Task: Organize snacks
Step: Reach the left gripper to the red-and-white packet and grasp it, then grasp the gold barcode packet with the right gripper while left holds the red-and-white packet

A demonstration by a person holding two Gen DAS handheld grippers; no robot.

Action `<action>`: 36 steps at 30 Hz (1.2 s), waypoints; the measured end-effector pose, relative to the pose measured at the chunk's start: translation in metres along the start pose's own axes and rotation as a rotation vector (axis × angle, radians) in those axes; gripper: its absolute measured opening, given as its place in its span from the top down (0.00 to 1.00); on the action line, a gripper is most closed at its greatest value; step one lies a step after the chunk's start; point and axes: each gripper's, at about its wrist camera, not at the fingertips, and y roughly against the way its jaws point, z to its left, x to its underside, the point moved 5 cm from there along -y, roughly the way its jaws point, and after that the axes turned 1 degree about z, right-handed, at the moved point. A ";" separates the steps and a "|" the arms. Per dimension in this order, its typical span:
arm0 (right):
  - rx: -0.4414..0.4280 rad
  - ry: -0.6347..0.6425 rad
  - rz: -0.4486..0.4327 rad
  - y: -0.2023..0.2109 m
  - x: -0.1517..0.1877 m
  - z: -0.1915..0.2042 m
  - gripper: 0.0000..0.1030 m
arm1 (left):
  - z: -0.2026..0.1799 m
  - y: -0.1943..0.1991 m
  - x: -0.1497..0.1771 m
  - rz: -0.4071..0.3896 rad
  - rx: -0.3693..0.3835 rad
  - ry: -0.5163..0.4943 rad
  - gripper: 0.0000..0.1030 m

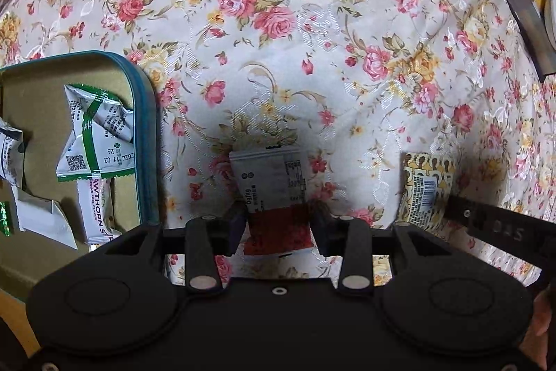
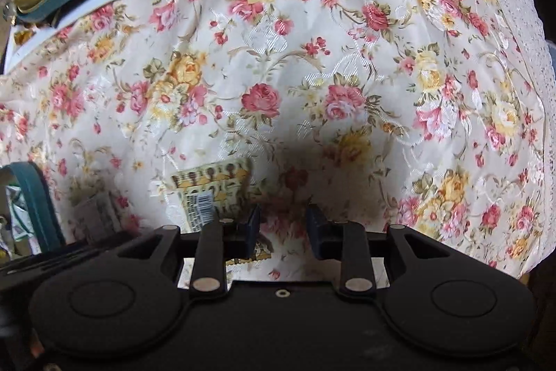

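Cream tablecloth [image 1: 278,23] strewn with pink, red and yellow roses. Teal-rimmed tin [image 1: 147,134] with dull gold floor. White packet [image 1: 93,141] crossed by green bands. Grey-and-red sachet [image 1: 274,197]. Yellow keyhole-print packet [image 2: 212,193], white barcode label. Black grippers, 2.

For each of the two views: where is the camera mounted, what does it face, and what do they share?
Left wrist: on the left tool, facing a grey-and-red snack packet between its fingers; teal-rimmed tin tray at left.
Right wrist: on the right tool, open over the floral tablecloth.
Shared: the yellow patterned snack packet.
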 end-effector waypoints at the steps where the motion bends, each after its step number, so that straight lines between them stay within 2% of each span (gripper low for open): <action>1: -0.020 -0.012 -0.020 0.006 0.002 -0.001 0.69 | 0.002 -0.001 -0.001 0.001 0.001 0.003 0.54; 5: -0.109 -0.011 -0.082 0.030 0.003 0.001 0.64 | 0.006 -0.002 -0.004 0.002 -0.002 0.004 0.54; 7: -0.150 0.011 -0.087 0.037 0.004 0.005 0.59 | 0.012 0.000 -0.003 0.002 -0.003 0.004 0.54; 10: -0.171 0.033 -0.076 0.038 0.005 0.015 0.58 | 0.029 0.004 -0.004 0.001 0.005 0.020 0.54; 17: -0.136 0.038 -0.057 0.026 0.005 0.029 0.55 | 0.063 0.018 0.005 -0.006 0.047 0.087 0.54; 26: -0.063 0.058 -0.028 0.006 0.010 0.042 0.54 | 0.075 0.027 0.001 -0.034 0.052 0.086 0.54; 29: -0.032 0.070 -0.030 0.002 0.010 0.043 0.56 | 0.073 0.028 0.002 -0.036 0.043 0.080 0.54; 30: -0.027 0.073 -0.026 0.000 0.010 0.044 0.64 | 0.073 0.028 0.002 -0.037 0.039 0.077 0.54; 31: -0.027 0.077 -0.020 -0.001 0.011 0.045 0.65 | 0.069 0.026 0.003 -0.040 0.035 0.075 0.54; 36: -0.009 0.088 -0.024 0.002 0.013 0.045 0.67 | 0.056 0.023 0.006 -0.050 0.021 0.051 0.54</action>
